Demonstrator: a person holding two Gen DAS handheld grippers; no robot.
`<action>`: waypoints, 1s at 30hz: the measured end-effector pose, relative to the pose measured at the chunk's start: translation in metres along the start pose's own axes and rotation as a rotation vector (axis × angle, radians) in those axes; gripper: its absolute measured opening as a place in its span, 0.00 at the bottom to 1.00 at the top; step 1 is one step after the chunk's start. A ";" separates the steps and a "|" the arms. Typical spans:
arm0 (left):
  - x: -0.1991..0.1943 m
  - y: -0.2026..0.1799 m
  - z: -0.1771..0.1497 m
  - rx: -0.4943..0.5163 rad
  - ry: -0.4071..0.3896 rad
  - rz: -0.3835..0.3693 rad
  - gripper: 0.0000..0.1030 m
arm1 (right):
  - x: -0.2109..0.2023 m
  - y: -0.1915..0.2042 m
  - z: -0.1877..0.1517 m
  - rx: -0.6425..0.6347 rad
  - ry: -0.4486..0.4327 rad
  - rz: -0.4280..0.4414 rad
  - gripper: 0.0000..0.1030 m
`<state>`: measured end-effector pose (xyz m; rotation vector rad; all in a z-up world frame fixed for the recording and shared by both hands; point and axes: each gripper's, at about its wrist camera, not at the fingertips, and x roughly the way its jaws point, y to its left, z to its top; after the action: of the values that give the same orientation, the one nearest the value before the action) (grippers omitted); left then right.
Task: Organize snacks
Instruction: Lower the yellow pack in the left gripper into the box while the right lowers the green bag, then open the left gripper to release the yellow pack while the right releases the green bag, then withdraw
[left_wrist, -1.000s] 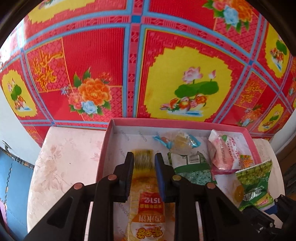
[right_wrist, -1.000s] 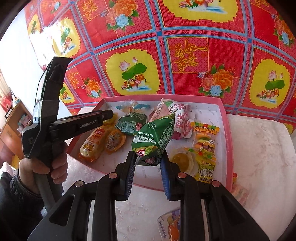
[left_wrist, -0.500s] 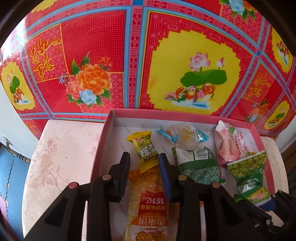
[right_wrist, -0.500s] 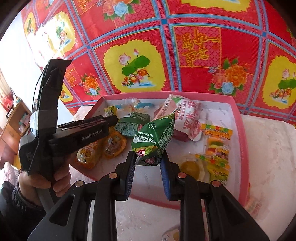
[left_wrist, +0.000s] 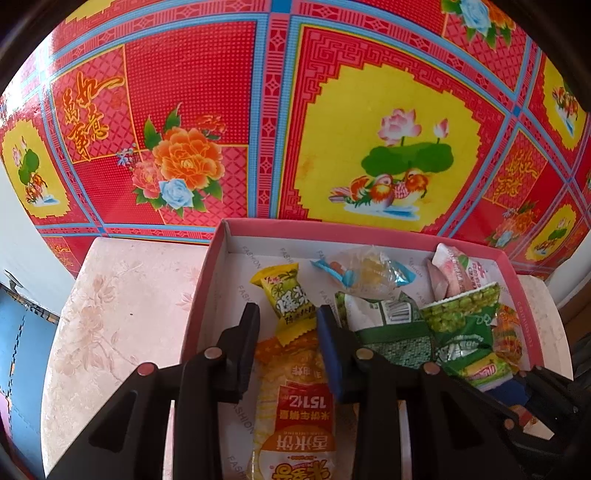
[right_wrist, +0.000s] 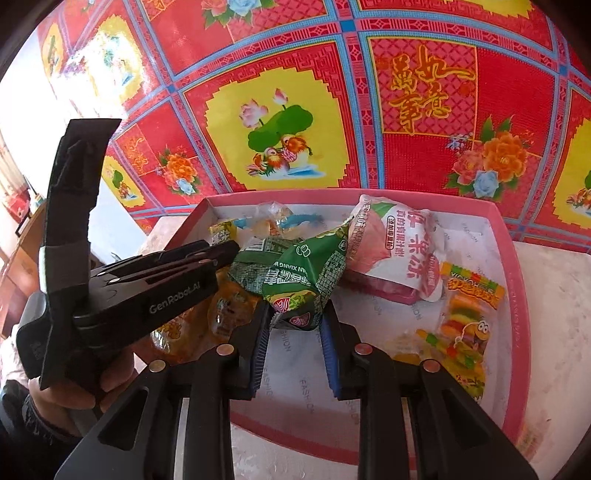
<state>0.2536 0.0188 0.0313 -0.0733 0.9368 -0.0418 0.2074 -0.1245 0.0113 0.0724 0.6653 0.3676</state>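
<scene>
right tongs (right_wrist: 293, 332): clamped on the bottom of the green pea packet (right_wrist: 306, 280), over the box's near half
left tongs (left_wrist: 287, 336): narrow gap, nothing pinched; yellow candy (left_wrist: 290, 299) and orange rice cracker pack (left_wrist: 295, 398) lie loose between the fingers
box (right_wrist: 517, 295): pink, on the pale table (left_wrist: 122, 314), snacks piled at its left and back
step: I'd say placing the green packet
how: lower onto bare floor mid-box, let go low, keep my left tongs clear

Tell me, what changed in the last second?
The left gripper let go of the small yellow snack, which now lies in the pink box. The right gripper carried the green packet further over the box. Other snacks stayed put.
</scene>
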 end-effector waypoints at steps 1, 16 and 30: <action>0.000 0.000 0.000 -0.001 0.000 0.000 0.32 | 0.000 -0.001 0.000 0.004 0.002 0.000 0.28; -0.027 0.001 0.002 -0.024 -0.002 0.007 0.36 | -0.028 0.002 -0.009 0.009 -0.031 -0.006 0.57; -0.093 -0.007 -0.024 -0.004 -0.047 0.005 0.43 | -0.069 0.000 -0.026 0.019 -0.087 -0.015 0.62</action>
<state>0.1792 0.0168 0.0918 -0.0755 0.8898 -0.0339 0.1415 -0.1507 0.0317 0.1007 0.5828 0.3422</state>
